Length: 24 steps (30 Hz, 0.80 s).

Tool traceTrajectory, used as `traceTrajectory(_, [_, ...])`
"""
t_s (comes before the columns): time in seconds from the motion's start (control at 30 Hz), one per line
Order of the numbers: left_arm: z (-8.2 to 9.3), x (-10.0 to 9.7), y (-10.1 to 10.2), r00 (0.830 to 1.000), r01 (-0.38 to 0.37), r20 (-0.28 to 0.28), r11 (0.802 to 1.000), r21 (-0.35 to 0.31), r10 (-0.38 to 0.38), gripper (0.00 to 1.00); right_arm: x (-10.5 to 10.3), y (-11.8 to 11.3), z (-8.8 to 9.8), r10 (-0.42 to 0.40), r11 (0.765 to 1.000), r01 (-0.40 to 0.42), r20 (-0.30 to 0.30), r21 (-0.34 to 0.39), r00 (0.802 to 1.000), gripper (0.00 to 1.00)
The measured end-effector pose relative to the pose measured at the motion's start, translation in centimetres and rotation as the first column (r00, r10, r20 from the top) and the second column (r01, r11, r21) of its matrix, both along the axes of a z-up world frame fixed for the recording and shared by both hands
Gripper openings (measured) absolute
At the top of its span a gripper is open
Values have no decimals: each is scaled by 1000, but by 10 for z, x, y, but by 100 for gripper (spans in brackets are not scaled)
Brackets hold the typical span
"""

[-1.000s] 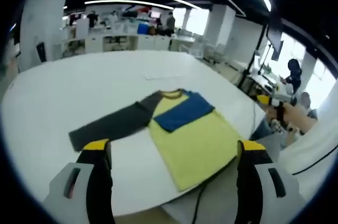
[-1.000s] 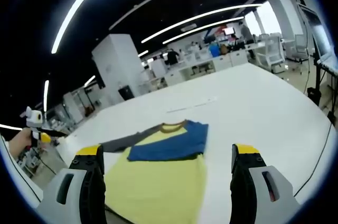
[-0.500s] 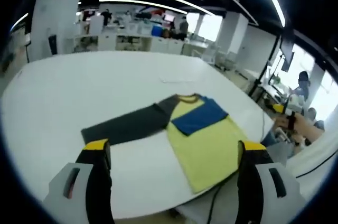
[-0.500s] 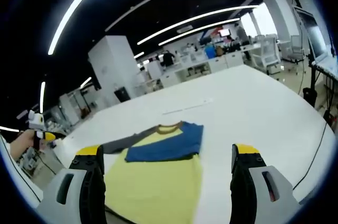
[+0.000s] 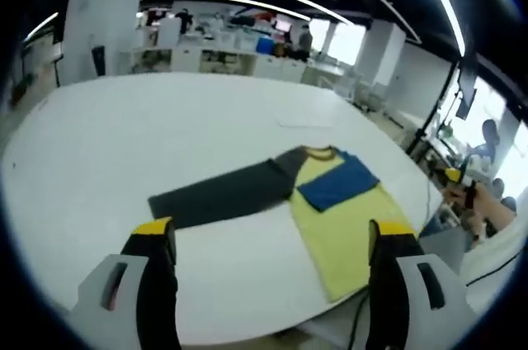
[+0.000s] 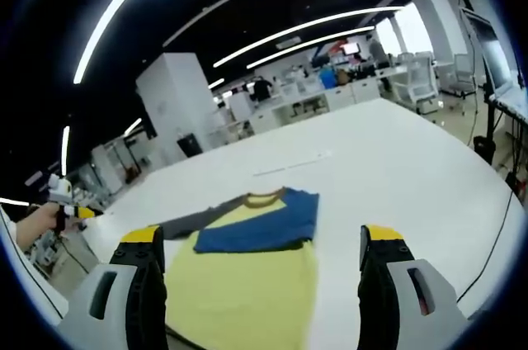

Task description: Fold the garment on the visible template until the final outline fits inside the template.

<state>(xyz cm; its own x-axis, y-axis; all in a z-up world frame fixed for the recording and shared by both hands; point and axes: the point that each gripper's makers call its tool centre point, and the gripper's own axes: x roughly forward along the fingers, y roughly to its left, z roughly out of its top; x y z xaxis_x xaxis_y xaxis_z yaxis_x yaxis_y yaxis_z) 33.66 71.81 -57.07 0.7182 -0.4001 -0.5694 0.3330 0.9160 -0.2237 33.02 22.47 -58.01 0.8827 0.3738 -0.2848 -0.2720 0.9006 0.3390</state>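
Note:
A yellow shirt (image 5: 346, 230) lies flat on the white table (image 5: 124, 135). Its blue sleeve (image 5: 334, 185) is folded across the chest, and its dark grey sleeve (image 5: 223, 195) stretches out to the left. In the right gripper view the same shirt (image 6: 243, 284) lies straight ahead, blue sleeve (image 6: 264, 230) on top, grey sleeve (image 6: 194, 222) pointing left. My left gripper (image 5: 272, 238) is open above the near table edge, short of the grey sleeve. My right gripper (image 6: 260, 243) is open too, hovering over the shirt's lower part. The other gripper (image 6: 62, 201) shows at far left in a hand.
A pale rectangular outline (image 5: 305, 123) is marked on the table beyond the shirt's collar. A cable (image 6: 495, 243) trails off the table's right edge. Desks, shelves and people fill the office in the background. A hand (image 5: 470, 201) with a gripper sits at the right.
The left gripper view has swung left, so the shirt now sits further right and more bare table shows. The right gripper view has barely shifted. The shirt itself has not moved.

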Motion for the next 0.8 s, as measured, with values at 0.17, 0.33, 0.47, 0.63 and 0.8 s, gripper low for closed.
traceTrajectory(0.17, [-10, 8, 8, 999, -26, -20, 1000, -18, 25, 94, 9, -1, -3, -3, 1000, 3, -8, -2, 1000, 99])
traceTrajectory(0.33, [-18, 19, 18, 999, -46, -27, 999, -17, 46, 95, 17, 3, -2, 3, 1000, -3, -10, -1, 1000, 99])
traceTrajectory(0.47, [-29, 27, 28, 997, -65, -41, 998, -20, 64, 95, 23, 4, -3, 5, 1000, -5, -17, -3, 1000, 98])
traceTrajectory(0.63, [-43, 34, 39, 994, -83, -66, 997, -8, 82, 94, 25, 1, -5, -1, 1000, 1, -29, -8, 1000, 98])
traceTrajectory(0.8, [-53, 42, 49, 991, -108, -76, 994, -12, 107, 93, 26, -4, -6, -17, 1000, 17, -39, -8, 999, 98])
